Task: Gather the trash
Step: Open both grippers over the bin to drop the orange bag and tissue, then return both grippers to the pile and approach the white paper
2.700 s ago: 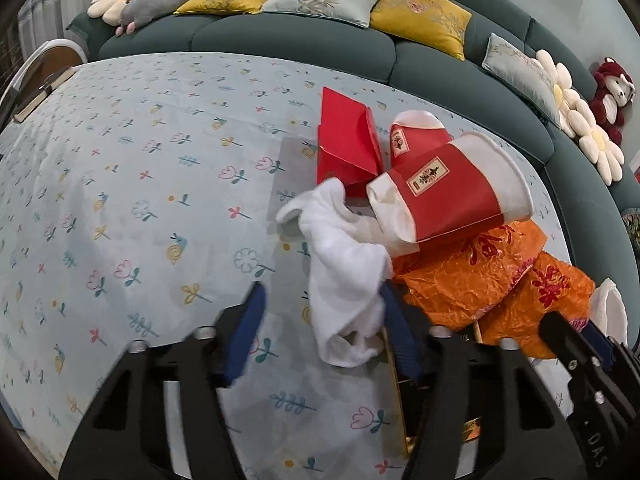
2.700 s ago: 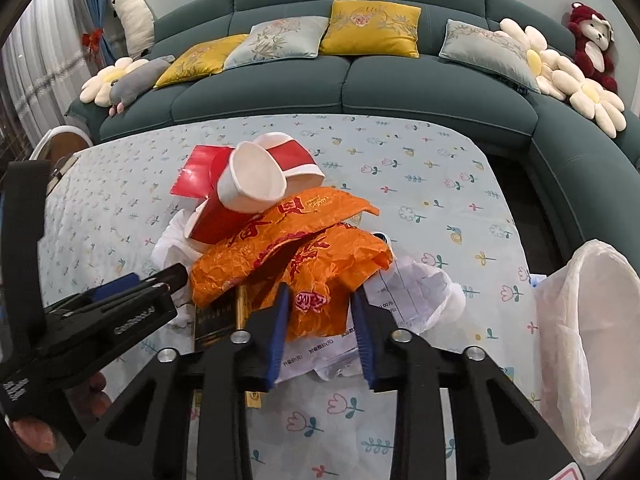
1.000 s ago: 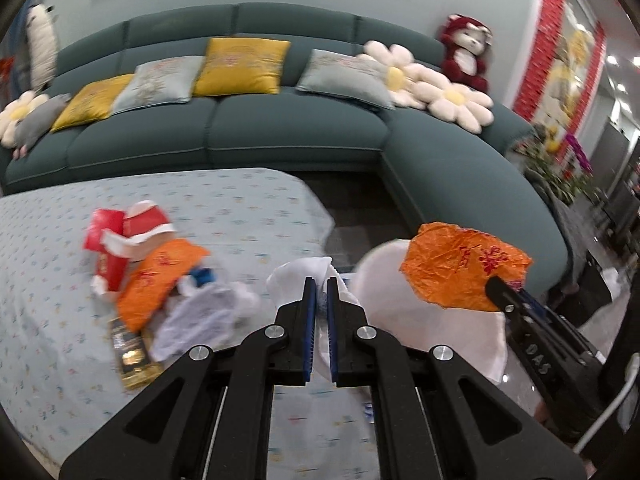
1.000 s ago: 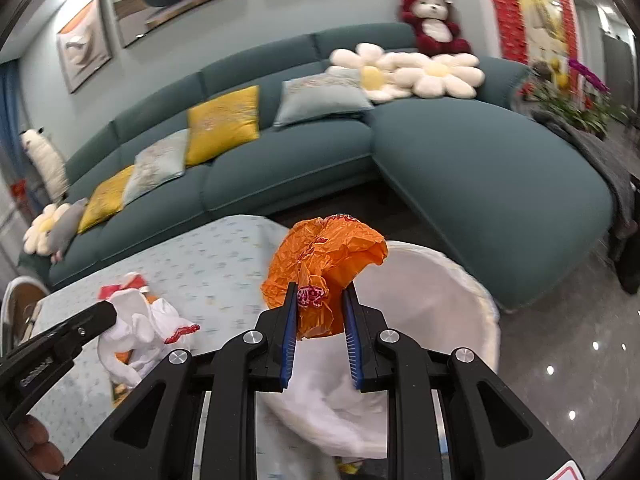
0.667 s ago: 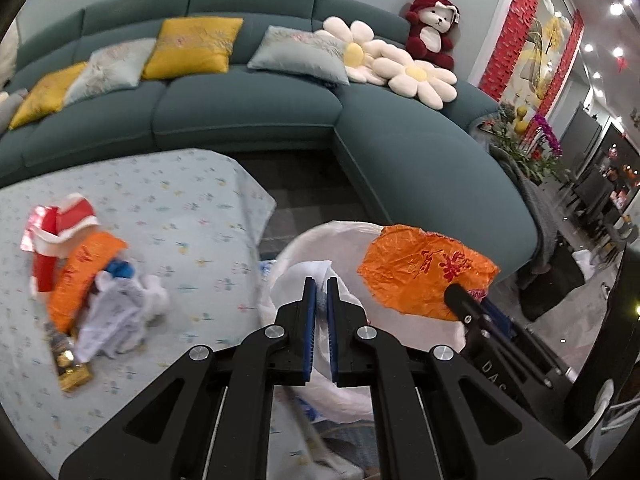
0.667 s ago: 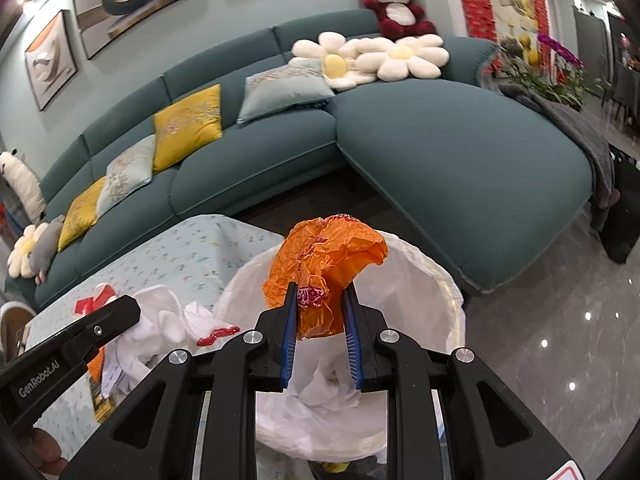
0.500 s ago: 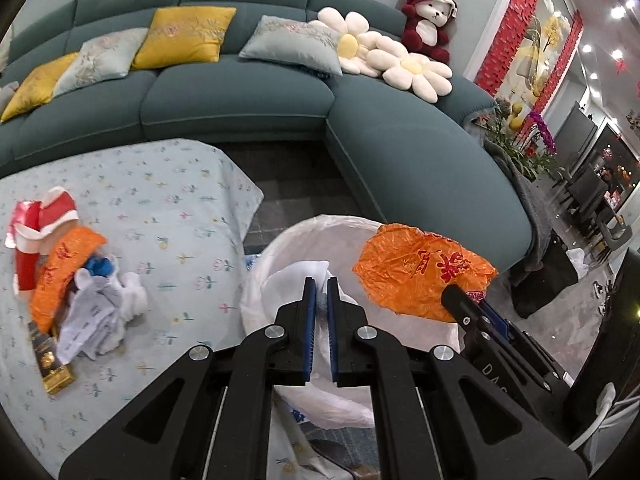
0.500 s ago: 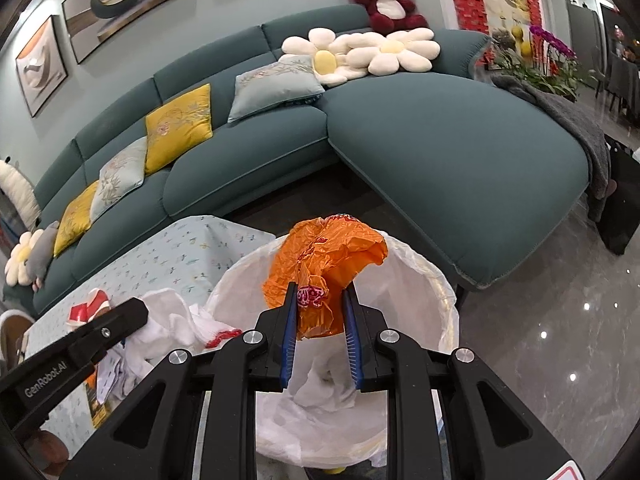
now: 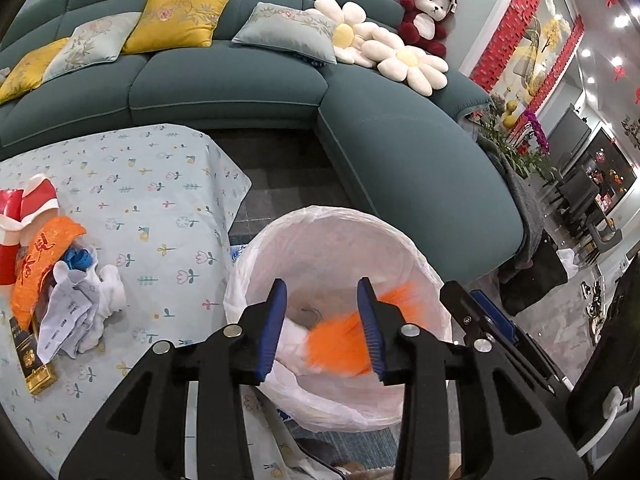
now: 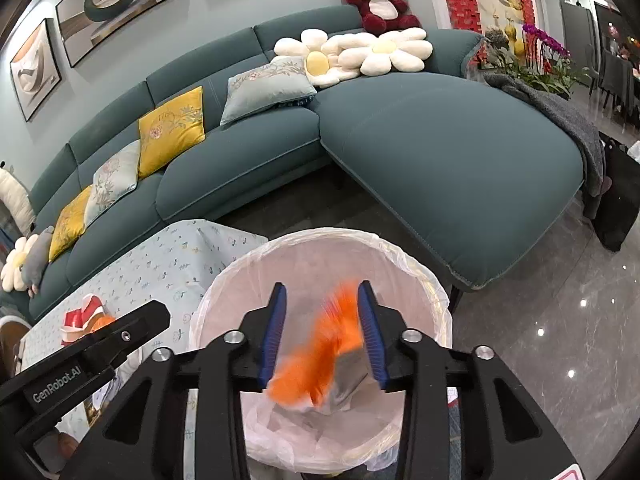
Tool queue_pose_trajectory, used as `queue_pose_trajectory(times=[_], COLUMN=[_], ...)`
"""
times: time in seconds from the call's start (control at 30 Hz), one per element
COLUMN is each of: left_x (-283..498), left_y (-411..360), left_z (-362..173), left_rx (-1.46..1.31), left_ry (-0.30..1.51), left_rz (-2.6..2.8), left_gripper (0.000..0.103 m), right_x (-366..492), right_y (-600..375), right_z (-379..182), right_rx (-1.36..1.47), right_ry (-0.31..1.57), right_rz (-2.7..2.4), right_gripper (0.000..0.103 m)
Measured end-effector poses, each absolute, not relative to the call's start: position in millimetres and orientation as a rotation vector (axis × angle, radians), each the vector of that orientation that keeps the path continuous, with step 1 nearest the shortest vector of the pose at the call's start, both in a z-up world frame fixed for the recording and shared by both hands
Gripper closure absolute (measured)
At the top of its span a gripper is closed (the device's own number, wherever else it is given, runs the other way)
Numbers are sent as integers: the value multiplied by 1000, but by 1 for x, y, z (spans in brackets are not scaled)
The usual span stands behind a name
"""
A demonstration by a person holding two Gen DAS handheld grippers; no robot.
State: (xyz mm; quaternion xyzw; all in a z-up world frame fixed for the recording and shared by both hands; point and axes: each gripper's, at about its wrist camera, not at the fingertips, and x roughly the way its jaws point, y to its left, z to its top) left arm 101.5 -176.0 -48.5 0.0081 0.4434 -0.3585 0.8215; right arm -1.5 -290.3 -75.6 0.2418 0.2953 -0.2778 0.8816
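Note:
Both grippers hover over a bin lined with a white bag [image 9: 320, 216]. My left gripper [image 9: 322, 320] has its jaws opening, with nothing pressed between the blue pads. The white tissue [image 9: 294, 332] lies in the bag below. My right gripper [image 10: 320, 332] is opening too. An orange wrapper [image 10: 320, 352], blurred, drops between its pads into the bin [image 10: 320, 236] and touches neither pad firmly. In the left wrist view that wrapper [image 9: 340, 344] shows as an orange streak, and the right gripper [image 9: 472, 304] sits beside it.
A table with a floral cloth [image 9: 160, 184] stands left of the bin. On it lie another orange wrapper [image 9: 40, 256], crumpled white paper [image 9: 76, 304], red and white cups [image 9: 24, 208] and a gold-black box [image 9: 30, 356]. A teal sofa [image 9: 400, 152] curves behind.
Both pairs of jaws have opened. The white tissue has left the left gripper and the orange wrapper is falling out of the right one. Both grippers have sunk closer to the bin.

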Motion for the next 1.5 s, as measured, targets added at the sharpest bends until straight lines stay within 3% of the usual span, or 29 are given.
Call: queue_pose_trajectory(times=[0.13, 0.47, 0.73, 1.0, 1.27, 1.5], left_x=[100, 98, 98, 107, 119, 133], left_y=[-172, -158, -118, -60, -1, 47], left_z=[-47, -41, -37, -46, -60, -94], left_rx=[22, 32, 28, -23, -40, -68], left_ry=[938, 916, 886, 905, 913, 993], left_rz=[-753, -708, -599, -456, -296, -152], left_gripper=[61, 61, 47, 44, 31, 30], right_x=[-2, -1, 3, 17, 29, 41], right_y=[-290, -285, -273, -238, -196, -173], right_z=[-75, -72, -71, -73, -75, -84], right_rx=[501, 472, 432, 346, 281, 306], right_ry=[608, 605, 613, 643, 656, 705], right_rz=[-578, -562, -537, -466, -369, -293], right_gripper=[58, 53, 48, 48, 48, 47])
